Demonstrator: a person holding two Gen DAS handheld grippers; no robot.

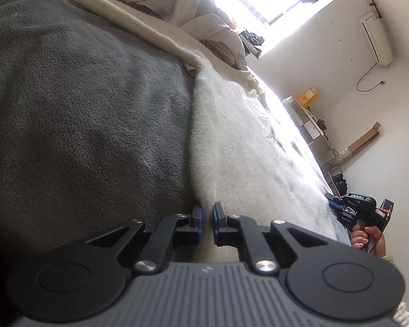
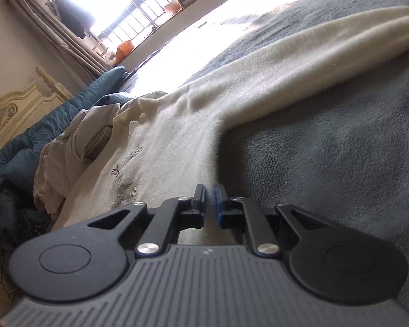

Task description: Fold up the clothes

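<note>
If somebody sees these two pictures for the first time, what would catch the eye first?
Probably the cream fleece garment, spread across the grey blanket on the bed, with one sleeve stretching away to the upper right in the right wrist view. Next, the glaring barred window behind it. Up close, the left gripper and the right gripper each sit at the garment's near edge with the jaws almost together; whether they pinch cloth cannot be told.
</note>
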